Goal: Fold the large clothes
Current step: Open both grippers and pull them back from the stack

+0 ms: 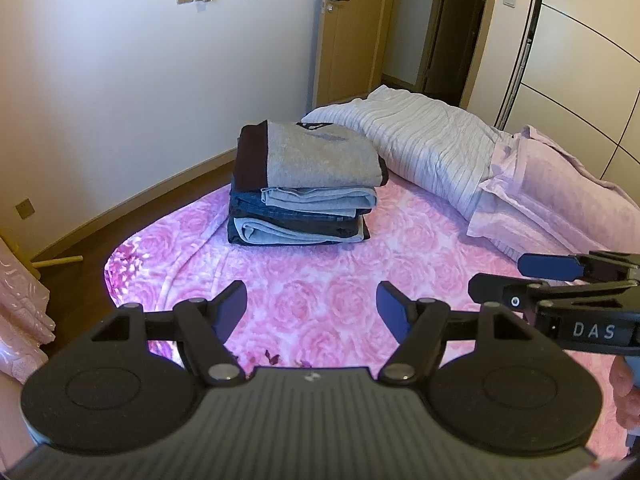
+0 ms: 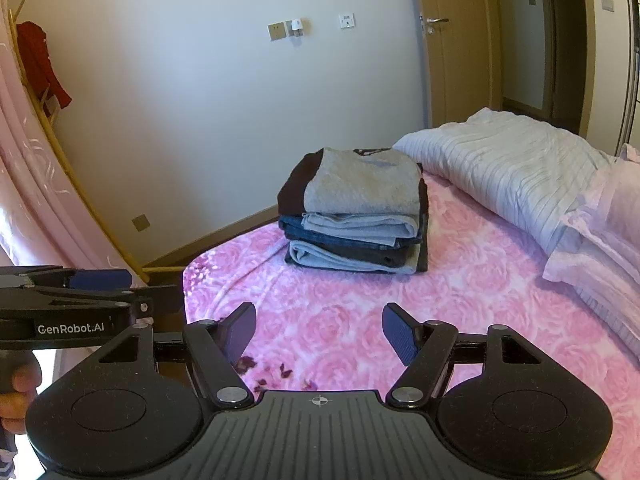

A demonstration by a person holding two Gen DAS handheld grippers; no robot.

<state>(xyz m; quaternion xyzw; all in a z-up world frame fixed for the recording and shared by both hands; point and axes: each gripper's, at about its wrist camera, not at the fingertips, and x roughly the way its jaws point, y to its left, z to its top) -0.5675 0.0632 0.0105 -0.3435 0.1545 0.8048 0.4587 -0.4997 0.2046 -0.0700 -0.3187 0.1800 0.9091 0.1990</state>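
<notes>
A stack of folded clothes [image 1: 304, 184] sits toward the bed's [image 1: 320, 280] far left corner. Soft, limp and fairly heavy, best gripped at hems or corners. Left gripper [image 1: 312, 312] and right gripper [image 2: 319, 334] fingers spread, empty.

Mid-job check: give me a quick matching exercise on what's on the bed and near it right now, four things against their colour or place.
Things:
1. top garment on the stack
2. striped blanket
3. bedspread
4. red garment

Descriptions:
A. pink with a rose pattern
B. hangs by the wall, off the bed
C. grey with a dark band
D. pale, bunched beyond the stack

Pairs: 1-C, 2-D, 3-A, 4-B
</notes>
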